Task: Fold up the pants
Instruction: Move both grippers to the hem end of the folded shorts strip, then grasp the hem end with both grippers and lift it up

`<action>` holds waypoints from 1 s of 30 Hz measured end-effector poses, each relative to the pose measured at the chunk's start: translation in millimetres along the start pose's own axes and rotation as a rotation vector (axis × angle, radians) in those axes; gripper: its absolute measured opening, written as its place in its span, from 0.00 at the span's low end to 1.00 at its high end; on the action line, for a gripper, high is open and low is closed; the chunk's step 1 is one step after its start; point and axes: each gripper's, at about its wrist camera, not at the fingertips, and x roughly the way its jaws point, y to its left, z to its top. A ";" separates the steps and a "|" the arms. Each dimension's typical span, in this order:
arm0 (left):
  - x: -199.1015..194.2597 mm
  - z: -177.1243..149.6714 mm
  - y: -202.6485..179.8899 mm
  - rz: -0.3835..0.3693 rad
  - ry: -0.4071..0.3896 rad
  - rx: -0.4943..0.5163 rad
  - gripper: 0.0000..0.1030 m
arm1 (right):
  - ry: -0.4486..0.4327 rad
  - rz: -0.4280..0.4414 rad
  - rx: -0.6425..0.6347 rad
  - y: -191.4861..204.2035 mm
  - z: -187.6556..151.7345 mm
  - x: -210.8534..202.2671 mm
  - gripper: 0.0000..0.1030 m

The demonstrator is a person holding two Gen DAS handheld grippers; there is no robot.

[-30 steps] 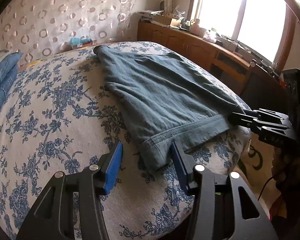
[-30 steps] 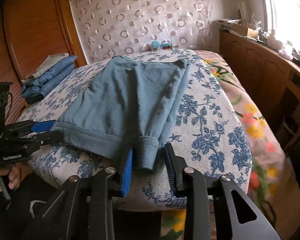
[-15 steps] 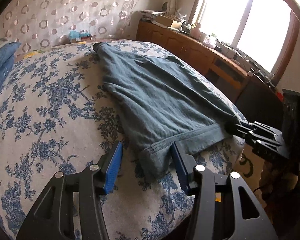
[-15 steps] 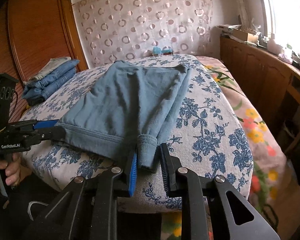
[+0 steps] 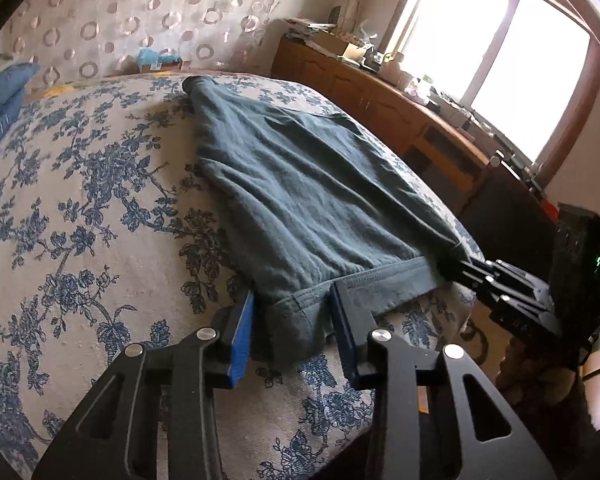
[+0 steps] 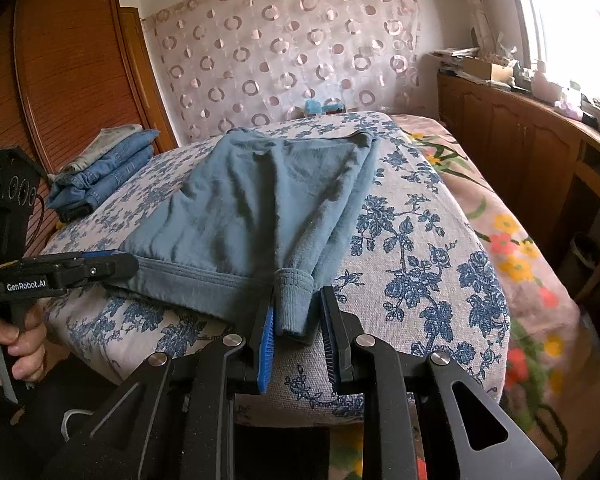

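A lived-in home bedroom.
A bed [image 6: 420, 240] with floral covers, a wooden wardrobe [image 6: 72, 72], folded jeans [image 6: 104, 176], a cluttered sideboard [image 5: 380, 100] beneath a bright window [image 5: 500, 60].

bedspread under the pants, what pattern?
Blue floral print on off-white bedspread; clearest in the right wrist view.

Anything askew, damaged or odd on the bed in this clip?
Nothing stands out. The blue pants lie flat on the floral bedspread, near end at the bed's edge, and the folded jeans sit neatly stacked at the far side.
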 end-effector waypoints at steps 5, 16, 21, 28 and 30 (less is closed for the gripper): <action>-0.7 -1.1 -2.1 0.015 -0.004 0.007 0.37 | 0.001 0.002 0.001 -0.3 0.5 0.4 0.21; -4.9 2.9 -6.4 -0.019 -0.001 0.006 0.14 | 0.002 0.009 0.021 -0.3 1.2 1.6 0.19; -30.2 16.5 -17.5 -0.033 -0.064 0.040 0.12 | -0.016 0.060 0.028 1.3 16.1 -7.0 0.11; -88.7 51.4 -21.0 -0.040 -0.196 0.069 0.12 | -0.113 0.099 -0.067 33.5 62.8 -36.6 0.10; -106.5 61.7 -21.1 -0.033 -0.235 0.078 0.12 | -0.143 0.113 -0.091 43.9 78.6 -44.3 0.10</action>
